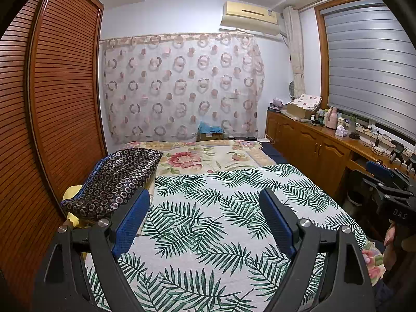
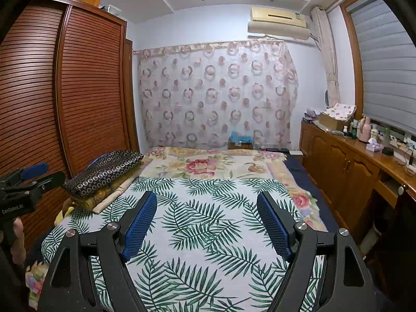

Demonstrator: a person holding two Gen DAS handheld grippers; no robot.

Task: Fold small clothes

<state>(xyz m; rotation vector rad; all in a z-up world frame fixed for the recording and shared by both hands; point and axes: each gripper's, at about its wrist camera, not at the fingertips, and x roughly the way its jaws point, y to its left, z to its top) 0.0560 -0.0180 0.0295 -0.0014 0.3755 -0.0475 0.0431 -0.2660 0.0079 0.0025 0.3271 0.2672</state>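
Both tongs [image 1: 205, 197] [image 2: 206, 200] gape empty over palm-leaf sheet [image 1: 208, 221]; louvred wardrobe [image 1: 52, 104] left.

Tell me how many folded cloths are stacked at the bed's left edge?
3 visible: dark dotted cloth on top, olive cloth under it, cream cloth lowest. More may be hidden.

Both wrist views sit low and close over the fern-print white bedspread [image 1: 208, 208], facing 12 o'clock toward the pink ring-patterned sheer curtain [image 2: 215, 93]. The two views share the bed; each catches the other hand-held gripper, at 3 o'clock and 9 o'clock
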